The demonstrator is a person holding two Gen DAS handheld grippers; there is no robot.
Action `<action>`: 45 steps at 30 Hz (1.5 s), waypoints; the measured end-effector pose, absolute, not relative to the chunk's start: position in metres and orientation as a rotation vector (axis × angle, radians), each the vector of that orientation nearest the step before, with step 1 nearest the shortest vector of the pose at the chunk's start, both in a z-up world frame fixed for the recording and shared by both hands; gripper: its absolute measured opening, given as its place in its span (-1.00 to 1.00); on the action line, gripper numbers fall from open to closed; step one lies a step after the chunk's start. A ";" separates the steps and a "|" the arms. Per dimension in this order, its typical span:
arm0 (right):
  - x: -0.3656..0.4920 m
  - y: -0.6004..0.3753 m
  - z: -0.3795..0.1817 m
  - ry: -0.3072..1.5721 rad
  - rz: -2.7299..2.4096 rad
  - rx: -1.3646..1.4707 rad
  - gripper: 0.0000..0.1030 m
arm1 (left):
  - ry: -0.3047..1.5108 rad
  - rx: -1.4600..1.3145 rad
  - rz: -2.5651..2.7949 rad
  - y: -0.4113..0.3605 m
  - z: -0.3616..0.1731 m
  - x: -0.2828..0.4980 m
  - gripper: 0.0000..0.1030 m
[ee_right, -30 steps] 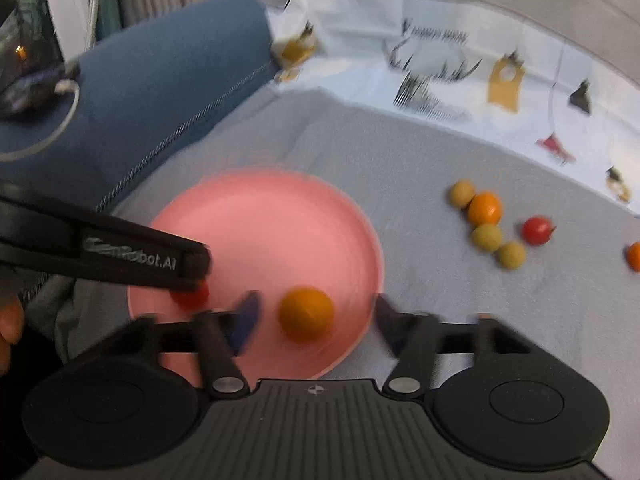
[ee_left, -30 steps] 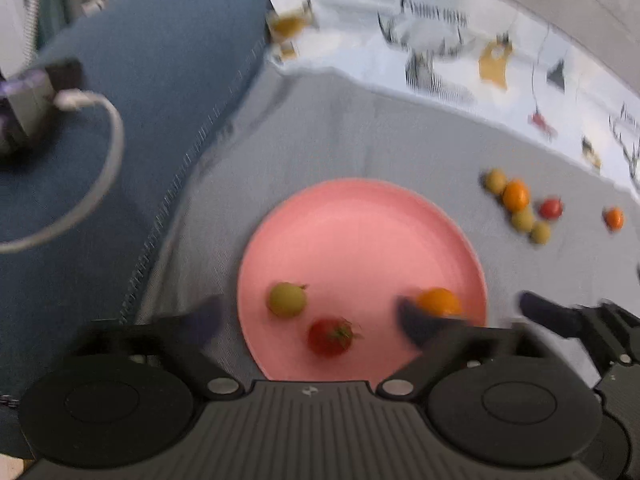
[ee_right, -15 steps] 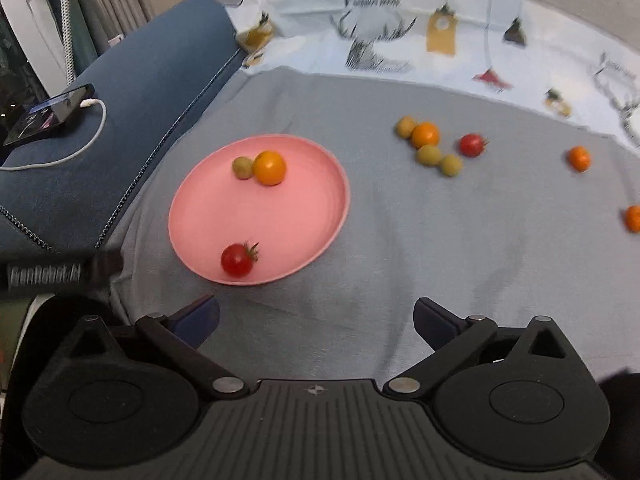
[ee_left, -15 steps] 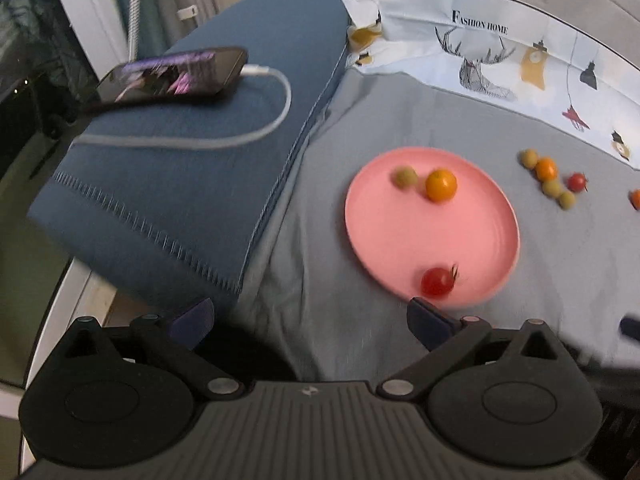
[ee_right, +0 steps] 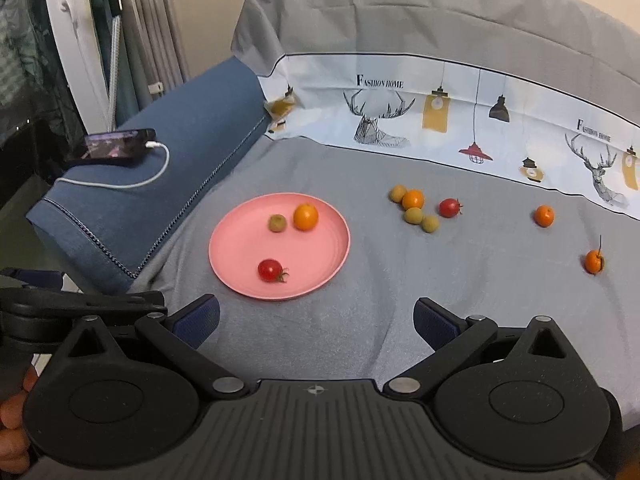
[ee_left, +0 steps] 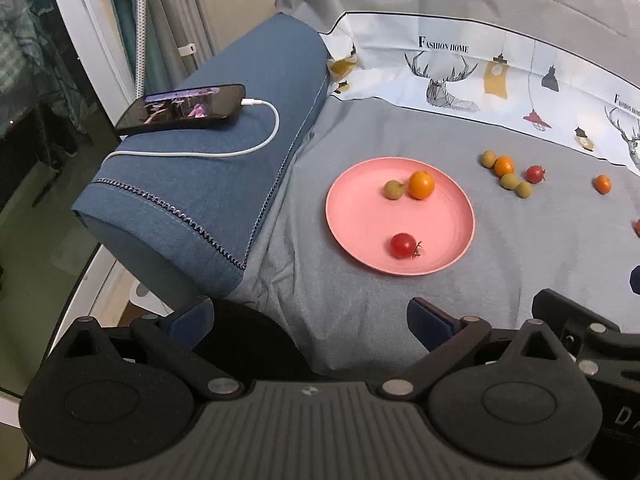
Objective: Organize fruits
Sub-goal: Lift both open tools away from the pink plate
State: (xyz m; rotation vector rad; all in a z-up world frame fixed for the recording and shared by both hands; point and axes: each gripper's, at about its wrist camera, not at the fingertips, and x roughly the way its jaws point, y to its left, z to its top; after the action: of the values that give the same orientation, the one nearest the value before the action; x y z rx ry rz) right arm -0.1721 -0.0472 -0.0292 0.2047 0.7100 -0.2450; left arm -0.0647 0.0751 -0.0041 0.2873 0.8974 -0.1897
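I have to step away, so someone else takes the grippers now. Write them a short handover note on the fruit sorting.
Left gripper: open, empty, held above the grey cloth.
Right gripper: open, empty; its jaws have just been opening.
Pink plate holds three: red tomato, green fruit, orange fruit.
Left on the cloth: cluster of five, two lone orange fruits.

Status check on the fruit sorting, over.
Left tongs open, empty; right tongs open, empty. Pink plate holds three fruits; seven loose fruits on grey cloth. Nothing in the way.
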 end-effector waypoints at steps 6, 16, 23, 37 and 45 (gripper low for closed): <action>-0.184 -0.046 -0.024 0.688 -0.240 0.216 0.98 | 0.873 0.293 -0.182 0.077 0.005 -0.079 0.99; -0.188 -0.051 -0.025 0.678 -0.233 0.243 0.98 | 0.866 0.317 -0.178 0.074 0.006 -0.083 0.99; -0.188 -0.058 -0.032 0.687 -0.228 0.271 0.98 | 0.878 0.341 -0.182 0.069 0.000 -0.080 0.99; -0.189 -0.099 -0.058 0.667 -0.310 0.344 0.98 | 0.932 0.381 -0.229 0.030 -0.013 -0.058 0.99; -0.201 -0.168 -0.081 0.628 -0.501 0.444 0.98 | 0.958 0.382 -0.308 -0.037 -0.021 -0.029 1.00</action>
State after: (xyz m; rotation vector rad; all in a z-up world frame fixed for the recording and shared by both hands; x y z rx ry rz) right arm -0.2010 -0.1681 -0.0805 0.4438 0.6279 -0.5013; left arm -0.0289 -0.0367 -0.0212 0.3821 0.9584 -0.3078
